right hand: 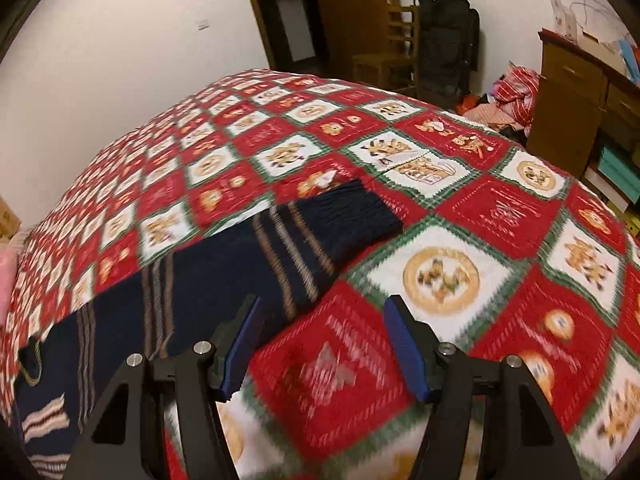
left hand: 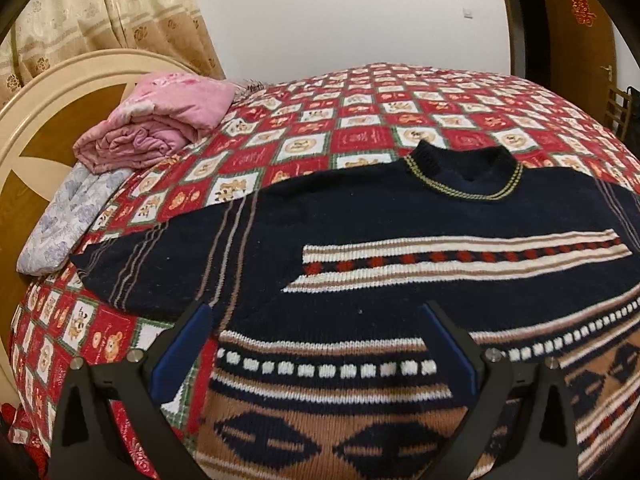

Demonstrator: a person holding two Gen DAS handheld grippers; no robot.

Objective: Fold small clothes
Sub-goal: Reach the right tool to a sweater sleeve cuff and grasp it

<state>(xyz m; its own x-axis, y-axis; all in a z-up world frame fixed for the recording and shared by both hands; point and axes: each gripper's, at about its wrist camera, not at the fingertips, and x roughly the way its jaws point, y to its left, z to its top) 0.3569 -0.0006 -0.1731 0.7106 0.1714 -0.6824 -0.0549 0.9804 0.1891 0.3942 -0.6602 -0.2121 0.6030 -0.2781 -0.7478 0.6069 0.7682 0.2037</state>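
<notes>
Through the left wrist camera we see a dark navy knitted sweater (left hand: 360, 232) spread flat on a bed, front up, collar (left hand: 464, 172) toward the far side. The bed wears a red, white and green patchwork cover (left hand: 360, 120). White, tan and red bands cross the sweater's chest, and a tan band with navy diamonds runs along its near part. One sleeve (left hand: 132, 264) stretches out to the left of the picture. Our left gripper (left hand: 318, 344) hangs over the sweater's lower body with its jaws wide apart; the blue pads press on nothing and we have hold of nothing. At the far left lie a folded pink quilt (left hand: 160, 124) and a pale floral pillow (left hand: 68, 224), against a curved wooden headboard (left hand: 48, 128).

Through the right wrist camera, which is blurred, we see the sweater's other sleeve (right hand: 248, 264) lying across the cover toward the upper right, its ribbed cuff (right hand: 360, 212) at the end. Our right gripper (right hand: 322, 340) is above the cover just beside that sleeve, jaws standing open about midway with only bedcover between them. Its left finger (right hand: 240, 344) overlaps the sleeve's edge in the picture; we cannot tell whether it touches. Beyond the bed stand a wooden chair (right hand: 392, 48), a dark bag (right hand: 448, 40) and a brown cabinet (right hand: 576, 96).
</notes>
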